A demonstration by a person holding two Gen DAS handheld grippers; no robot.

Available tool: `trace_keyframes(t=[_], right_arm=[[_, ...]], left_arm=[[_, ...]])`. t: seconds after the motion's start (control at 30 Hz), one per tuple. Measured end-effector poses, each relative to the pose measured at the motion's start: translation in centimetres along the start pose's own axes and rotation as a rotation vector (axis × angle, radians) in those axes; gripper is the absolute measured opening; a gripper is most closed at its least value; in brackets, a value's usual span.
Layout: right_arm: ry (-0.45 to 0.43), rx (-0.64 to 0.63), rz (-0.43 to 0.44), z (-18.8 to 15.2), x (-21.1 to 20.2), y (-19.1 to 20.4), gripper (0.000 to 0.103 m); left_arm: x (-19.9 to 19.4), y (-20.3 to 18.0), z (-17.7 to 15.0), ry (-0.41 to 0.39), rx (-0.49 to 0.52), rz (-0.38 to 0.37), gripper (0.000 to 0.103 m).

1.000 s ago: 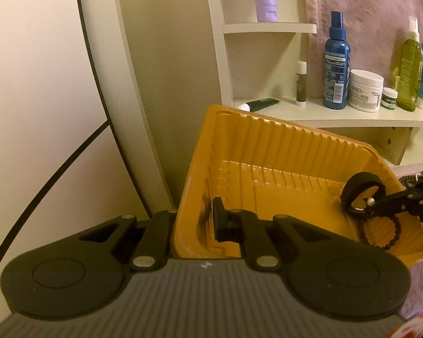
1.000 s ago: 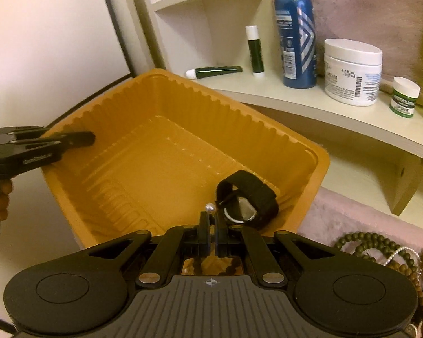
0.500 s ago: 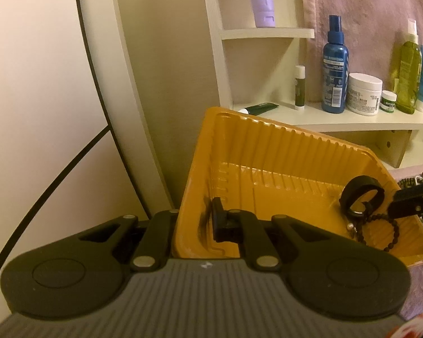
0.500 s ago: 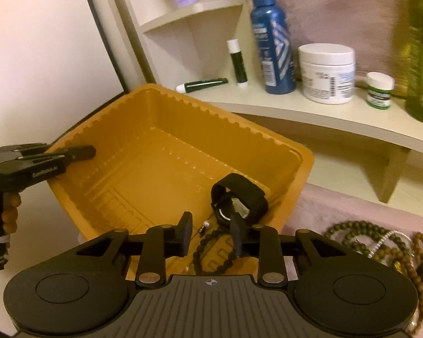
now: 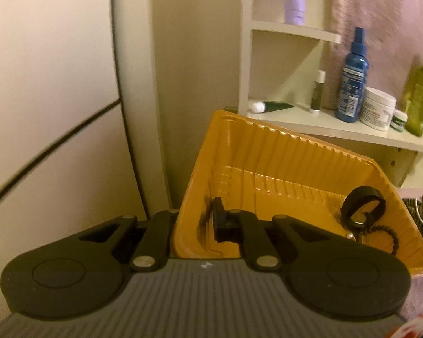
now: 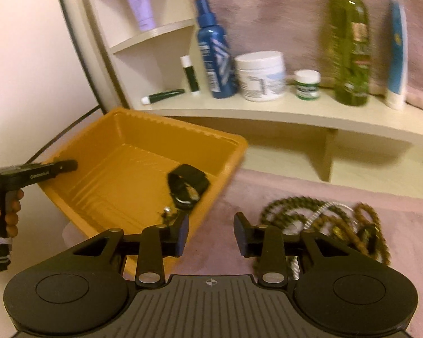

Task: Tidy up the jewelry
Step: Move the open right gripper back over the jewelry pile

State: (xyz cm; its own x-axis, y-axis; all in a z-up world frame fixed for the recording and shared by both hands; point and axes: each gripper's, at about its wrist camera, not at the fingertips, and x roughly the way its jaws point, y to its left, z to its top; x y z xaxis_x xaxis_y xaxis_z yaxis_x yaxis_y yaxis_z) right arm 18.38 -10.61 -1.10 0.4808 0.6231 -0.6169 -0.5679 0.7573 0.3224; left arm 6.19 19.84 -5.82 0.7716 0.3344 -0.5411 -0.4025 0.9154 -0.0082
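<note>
While clamped together on the near-left wall of the ribbed orange plastic tray (image 5: 268, 152), left gripper (image 5: 194, 222) holds it tipped, open side toward the right, presumably so dropped pieces collect at the low corner. Black strap watch (image 6: 187, 186), black beaded bracelet (image 5: 386, 233) and small pearl-like bead (image 5: 349, 235) lying together inside at that corner. Right gripper (image 6: 211, 235) spread apart, empty, above pink plush cover (image 6: 338, 253), between tray edge and tangled heap of green and brown bead necklaces (image 6: 324, 219). Heap well outside tray; likely next to fetch. Toiletry bottles on cream shelf (image 6: 268, 109) not involved.
</note>
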Motion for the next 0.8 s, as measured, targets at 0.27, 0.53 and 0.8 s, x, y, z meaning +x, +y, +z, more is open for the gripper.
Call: trace_keyframes(t=[0.27,0.53,0.8], right_arm=[[0.004,0.027,-0.062,-0.7,-1.2,-1.2,0.038],[0.009,0.033,-0.077,-1.1,-1.6,-1.3,0.039],[0.020,0.045,-0.076,-1.4,-1.9,-1.0,0.040]], left_arm=[[1.3,2.3,-2.3,0.011,-0.174,-0.064,0.016],[0.6,3.1,-4.1,0.000,-0.311,-0.071,0.024],[0.6,2.7,-5.2,-0.020,-0.431,-0.039,0.023]])
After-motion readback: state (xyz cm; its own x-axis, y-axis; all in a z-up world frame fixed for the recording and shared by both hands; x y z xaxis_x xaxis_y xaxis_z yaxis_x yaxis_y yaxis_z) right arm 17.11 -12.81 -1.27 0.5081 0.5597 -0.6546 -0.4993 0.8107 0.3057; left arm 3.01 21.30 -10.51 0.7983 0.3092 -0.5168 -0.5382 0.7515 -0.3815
